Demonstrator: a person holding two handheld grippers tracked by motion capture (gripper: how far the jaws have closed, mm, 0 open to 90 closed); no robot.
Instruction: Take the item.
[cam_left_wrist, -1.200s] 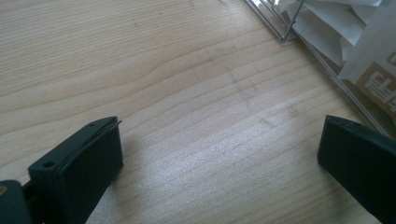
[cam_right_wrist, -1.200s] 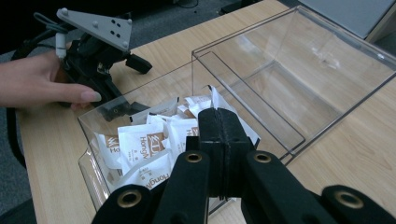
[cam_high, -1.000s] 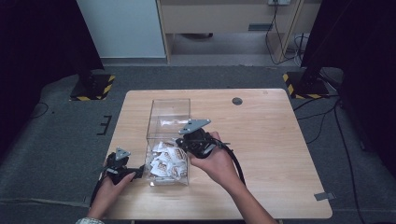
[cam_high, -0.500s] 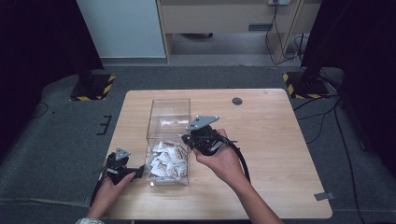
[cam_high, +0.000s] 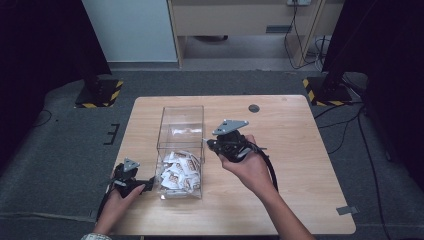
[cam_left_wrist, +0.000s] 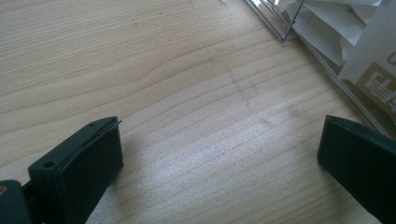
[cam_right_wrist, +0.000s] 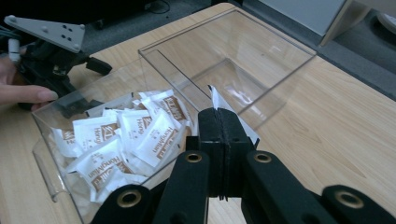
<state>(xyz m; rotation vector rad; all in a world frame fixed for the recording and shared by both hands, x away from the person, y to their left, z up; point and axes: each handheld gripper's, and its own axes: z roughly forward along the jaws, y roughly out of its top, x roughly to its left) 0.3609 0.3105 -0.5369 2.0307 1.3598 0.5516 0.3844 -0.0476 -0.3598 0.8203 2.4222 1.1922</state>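
1. Sachet (cam_right_wrist: 236, 116), white and flat, is pinched between the jaws of the right tongs (cam_right_wrist: 223, 122), only its top corner and one edge poking out past the pads. Held edge-on like that, it looks gripped to be lifted clear without dragging its neighbours along.

2. Right tongs (cam_high: 216, 144) in the high view hang beside the right wall of the clear box (cam_high: 181, 115), above the bench (cam_high: 300, 150). My read: one sachet is being carried out of the box to the open wood on that side.

3. Just ahead of those jaws and to their left, the pile of sachets (cam_right_wrist: 126, 135) lies heaped at the near end of the clear box (cam_right_wrist: 275, 42). The far end is bare, so the supply is bunched where the hands reach most easily.

4. Left tongs (cam_high: 145, 186) sit low at the near left corner of the box, jaws wide apart with nothing between them and bare wood (cam_left_wrist: 187, 93) beneath. The box wall (cam_left_wrist: 327, 60) runs just ahead of the right-hand jaw. Judging by that spot, they are parked to steady the box, though I cannot tell whether they touch it.
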